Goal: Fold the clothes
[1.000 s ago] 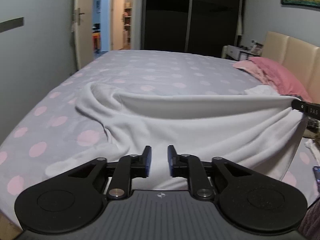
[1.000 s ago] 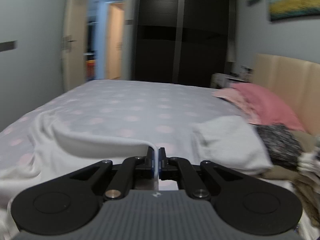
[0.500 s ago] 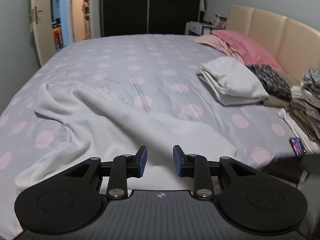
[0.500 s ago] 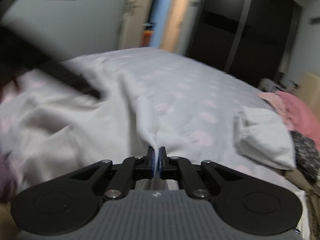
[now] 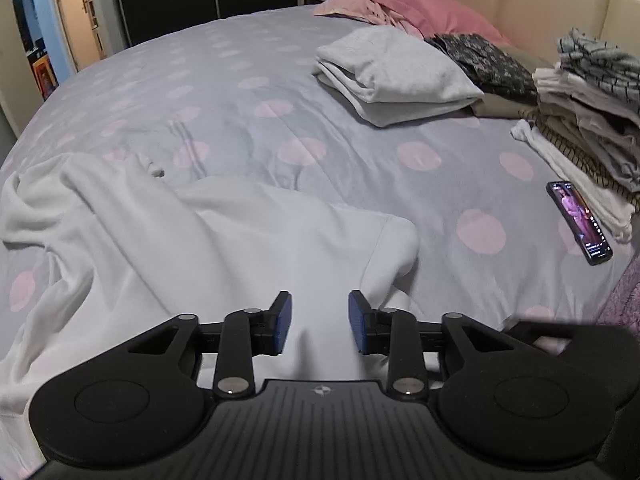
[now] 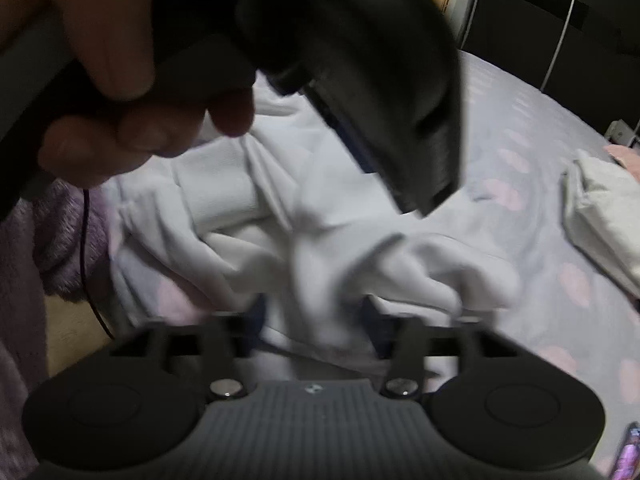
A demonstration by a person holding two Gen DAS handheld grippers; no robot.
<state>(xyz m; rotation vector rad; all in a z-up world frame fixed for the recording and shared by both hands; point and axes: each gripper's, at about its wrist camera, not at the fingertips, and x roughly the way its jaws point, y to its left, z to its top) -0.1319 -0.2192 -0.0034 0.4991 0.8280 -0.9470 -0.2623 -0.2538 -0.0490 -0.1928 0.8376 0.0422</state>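
Grey bedding with pink dots (image 5: 248,92) is stretching away from me toward the dark wardrobe, and the white garment (image 5: 224,240) is lying crumpled on its near left part. My left gripper (image 5: 318,322) is hovering over the near edge of that garment with its jaws opening, nothing between the blue pads. My right gripper (image 6: 316,320) is also opening; white cloth is sitting in the gap, though blur keeps me from seeing any pad pressing it, so I am reading it as let go. My left hand (image 6: 120,92) is looming large in the right view (dark and out of focus). A second ago the right jaws were pinching the garment's edge and the cloth was hanging stretched between us; now it is slumping on the bed. Far right, a folded pale garment (image 5: 392,72), a clothes stack (image 5: 588,120) and a phone (image 5: 580,220) are resting.
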